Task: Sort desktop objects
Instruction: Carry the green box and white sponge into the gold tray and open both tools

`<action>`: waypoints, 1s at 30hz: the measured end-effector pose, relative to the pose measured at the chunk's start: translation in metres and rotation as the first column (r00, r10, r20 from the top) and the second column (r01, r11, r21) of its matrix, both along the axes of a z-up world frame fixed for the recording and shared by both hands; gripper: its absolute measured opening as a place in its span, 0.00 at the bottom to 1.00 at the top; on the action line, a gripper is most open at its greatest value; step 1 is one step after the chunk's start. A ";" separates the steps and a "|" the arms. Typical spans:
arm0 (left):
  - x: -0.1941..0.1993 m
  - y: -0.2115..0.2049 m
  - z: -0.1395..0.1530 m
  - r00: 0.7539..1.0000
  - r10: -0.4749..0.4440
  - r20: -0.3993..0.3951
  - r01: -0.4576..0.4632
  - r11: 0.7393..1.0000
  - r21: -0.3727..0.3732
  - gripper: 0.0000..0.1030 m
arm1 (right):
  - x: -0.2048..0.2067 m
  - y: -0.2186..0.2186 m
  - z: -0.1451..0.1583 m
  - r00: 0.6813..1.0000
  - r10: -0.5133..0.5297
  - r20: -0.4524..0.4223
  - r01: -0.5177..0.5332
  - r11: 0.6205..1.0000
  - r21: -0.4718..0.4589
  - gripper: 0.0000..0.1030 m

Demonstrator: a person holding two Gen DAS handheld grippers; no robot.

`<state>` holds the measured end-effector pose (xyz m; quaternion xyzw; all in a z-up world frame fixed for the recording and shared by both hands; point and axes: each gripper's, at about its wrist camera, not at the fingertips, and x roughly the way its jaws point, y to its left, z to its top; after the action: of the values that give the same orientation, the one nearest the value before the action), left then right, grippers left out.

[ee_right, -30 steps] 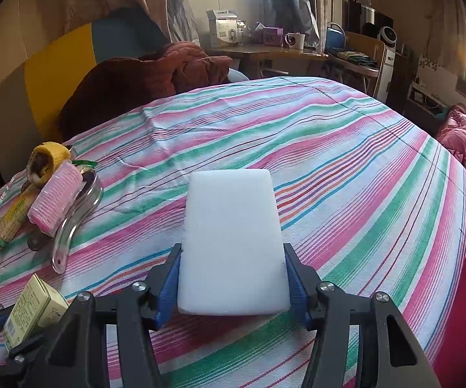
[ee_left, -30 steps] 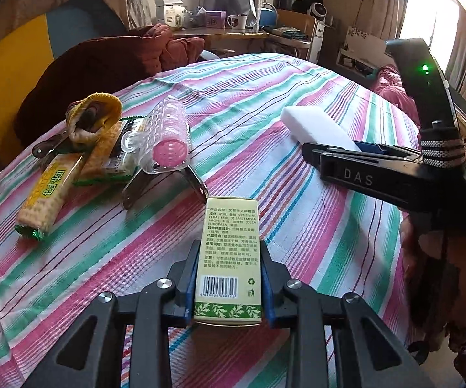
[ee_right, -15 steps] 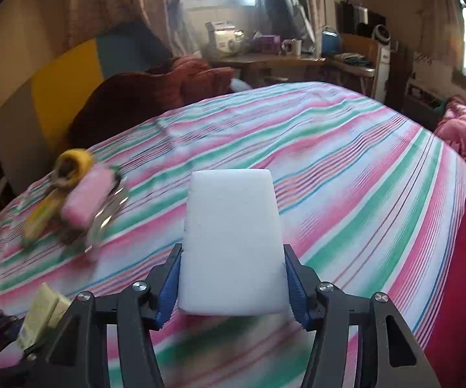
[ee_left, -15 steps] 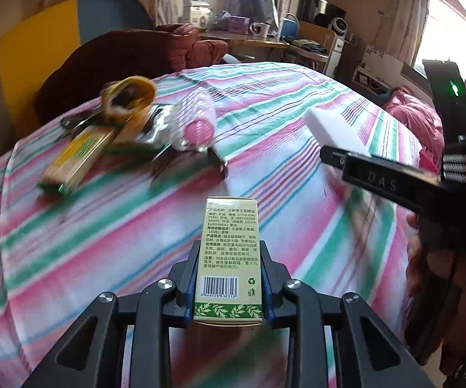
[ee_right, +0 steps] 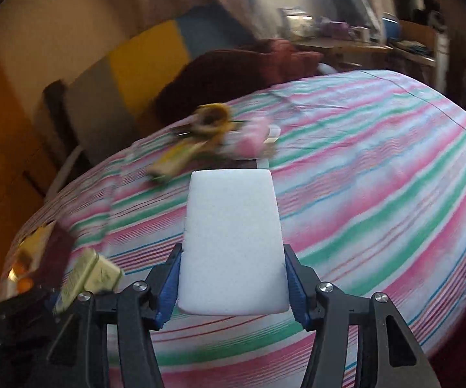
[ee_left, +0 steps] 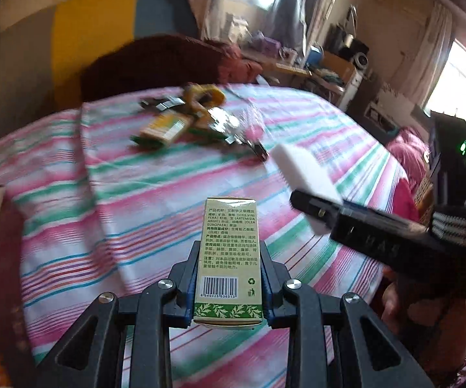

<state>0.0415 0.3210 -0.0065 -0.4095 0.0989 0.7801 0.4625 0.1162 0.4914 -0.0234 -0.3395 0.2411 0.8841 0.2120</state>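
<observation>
A striped tablecloth [ee_left: 142, 194] in pink, green and white fills the ground beneath both of my tongs, with a dark red blanket [ee_right: 233, 74] heaped at its far edge, ahead of them. My right tongs [ee_right: 231, 278] are clamped on a white sponge [ee_right: 231, 242], its blue pads [ee_right: 170, 283] pressing the sponge's two long sides; the sponge juts forward from the jaws and is lifted clear of the cloth. My left tongs [ee_left: 228, 283] pinch a small green-and-cream box [ee_left: 228, 258], printed side and barcode facing the camera, the box standing out ahead of the jaws above the cloth. From the left wrist camera the right tongs [ee_left: 317, 207] and the sponge [ee_left: 304, 174] appear ahead and to the right of my left tongs, close by. From the right wrist camera the box [ee_right: 87, 278] shows low on the left, beside my right tongs. Farther ahead of both tongs, well apart from them, lies a blurred cluster on the cloth: a yellow packet [ee_left: 163, 129], a yellow ring-shaped thing [ee_right: 212, 118], and a pink roller [ee_right: 252, 140]. Motion blur hides their details.
</observation>
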 end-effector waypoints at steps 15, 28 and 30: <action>-0.062 -0.185 0.040 0.921 0.390 0.008 -0.389 0.915 0.104 0.29 | -0.073 -0.163 0.039 0.928 0.366 -0.073 -0.371 0.926 -0.074 0.57; -0.097 -0.266 -0.010 0.823 0.536 0.189 -0.543 0.839 -0.016 0.34 | -0.137 -0.260 0.025 0.837 0.547 0.028 -0.547 0.837 0.001 0.68; -0.099 -0.270 -0.015 0.810 0.546 0.214 -0.554 0.832 -0.025 0.39 | -0.132 -0.252 0.023 0.848 0.529 0.000 -0.529 0.848 -0.036 0.68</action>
<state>-0.0572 0.0511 -0.0218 -0.4924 -0.0887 0.8339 0.2330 -0.0155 0.2389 0.0001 -0.4008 0.1526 0.9023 -0.0444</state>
